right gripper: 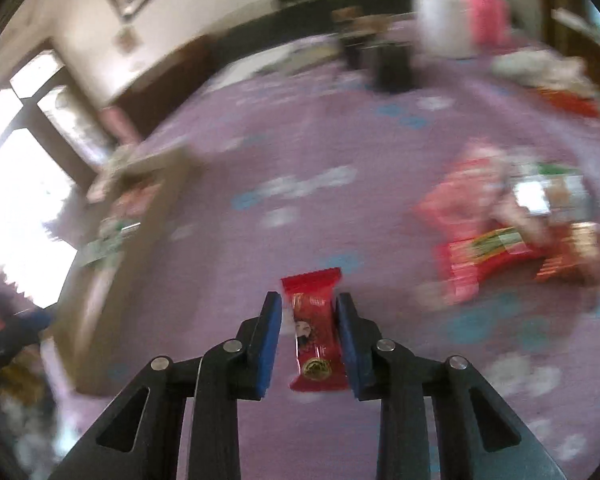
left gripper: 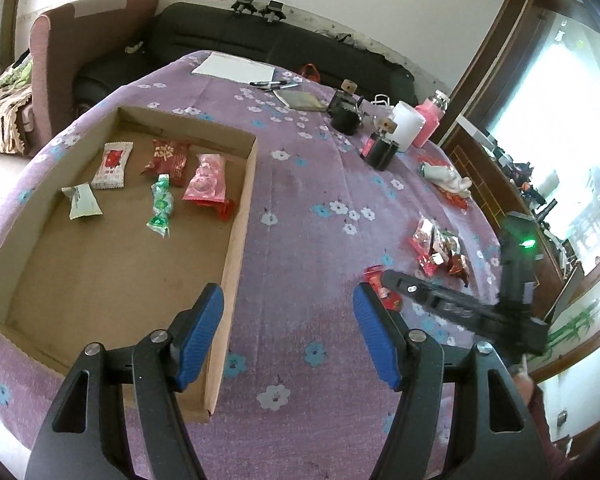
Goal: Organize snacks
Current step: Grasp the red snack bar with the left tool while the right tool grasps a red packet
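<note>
- The red snack packet (right gripper: 318, 332) sits between the blue pads of my right gripper (right gripper: 309, 340), lengthwise along the fingers, its crimped end poking out past the tips, above the purple flowered tablecloth (right gripper: 260, 140).
- I judge it feather-light and soft: a thin, glossy film wrapper that will crumple and could slide. The pads meet it across the middle of its body, which seems the sound place; the flat crimped ends would fold.
- It bears a small face and a gold round seal; a few pale characters near the top are too small for me to read.
- My right tongs are drawn in close on the packet; the right pad touches it, though the motion blur makes me unsure how firmly the left one bears.
- My left gripper (left gripper: 288, 320) has its jaws wide apart and holds nothing, hovering over the cloth just beside the right wall of the cardboard tray (left gripper: 242, 216).
- In the tray lie a white-and-red packet (left gripper: 112, 165), a dark red packet (left gripper: 169, 156) with gold script I cannot make out, a pink packet (left gripper: 206, 178), a green sweet (left gripper: 161, 208) and a pale packet (left gripper: 82, 201).
- More loose snacks (left gripper: 440, 250) wait in a heap on the cloth to the right.
- Farther back stand a pink bottle (left gripper: 430, 120) and a white cup (left gripper: 408, 125).
</note>
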